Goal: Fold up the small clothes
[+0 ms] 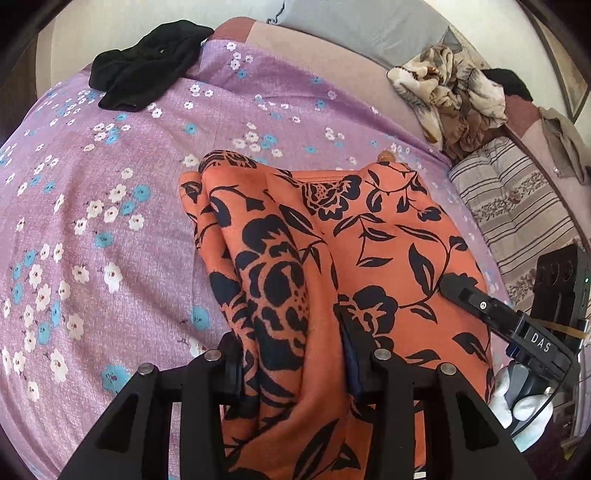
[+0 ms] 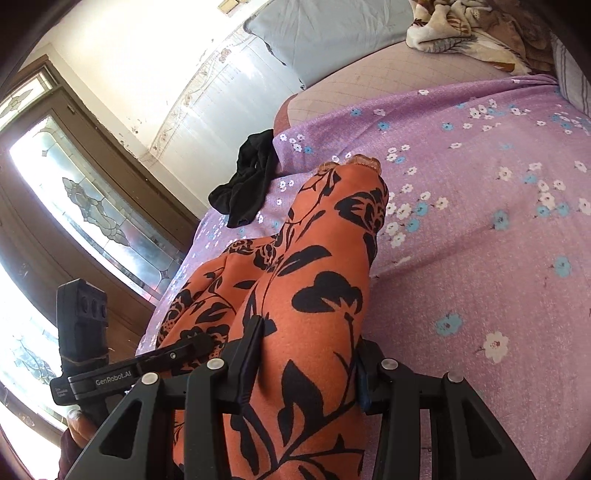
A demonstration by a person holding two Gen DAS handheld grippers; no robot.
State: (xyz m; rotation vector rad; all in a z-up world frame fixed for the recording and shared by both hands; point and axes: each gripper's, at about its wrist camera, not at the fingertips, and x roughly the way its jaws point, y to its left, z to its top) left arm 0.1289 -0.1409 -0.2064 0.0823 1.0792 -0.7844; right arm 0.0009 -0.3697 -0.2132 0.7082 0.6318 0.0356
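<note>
An orange garment with a black flower print lies stretched over the purple flowered bedsheet. My left gripper is shut on its near left edge, the cloth bunched between the fingers. My right gripper is shut on the same garment at its near right edge. The right gripper also shows at the right of the left wrist view, and the left one at the left of the right wrist view. The garment's far end rests on the sheet.
A black garment lies crumpled at the far left of the bed. A beige patterned blanket heap and a striped cushion lie at the right. A grey pillow is at the back. A glass door stands beside the bed.
</note>
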